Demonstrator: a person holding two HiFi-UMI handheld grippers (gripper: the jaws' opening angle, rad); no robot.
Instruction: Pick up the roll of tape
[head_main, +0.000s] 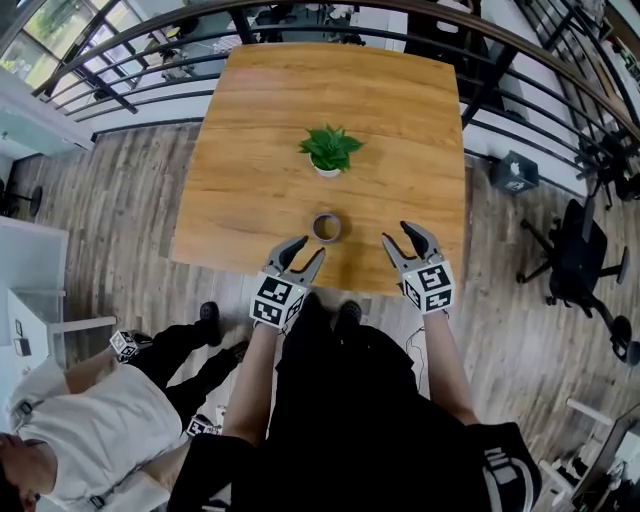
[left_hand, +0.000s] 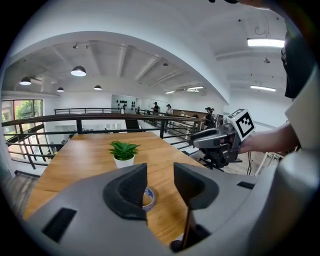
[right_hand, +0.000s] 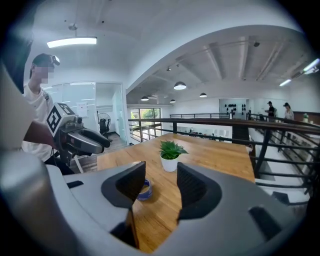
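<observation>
The roll of tape (head_main: 326, 227) lies flat on the wooden table (head_main: 250, 150), near its front edge. My left gripper (head_main: 302, 253) hovers open just left of and behind the roll, nothing between its jaws. My right gripper (head_main: 403, 238) is open too, a bit farther off to the right of the roll. In the left gripper view the roll of tape (left_hand: 147, 198) peeks out past the left jaw, with the left gripper (left_hand: 159, 185) held above the table. From the right gripper (right_hand: 161, 184), the roll of tape (right_hand: 144, 190) shows beside the left jaw.
A small potted plant (head_main: 329, 151) in a white pot stands on the table beyond the roll. A black railing (head_main: 150, 60) curves around the table's far side. Another person (head_main: 90, 420) crouches at the lower left. An office chair (head_main: 580, 260) stands to the right.
</observation>
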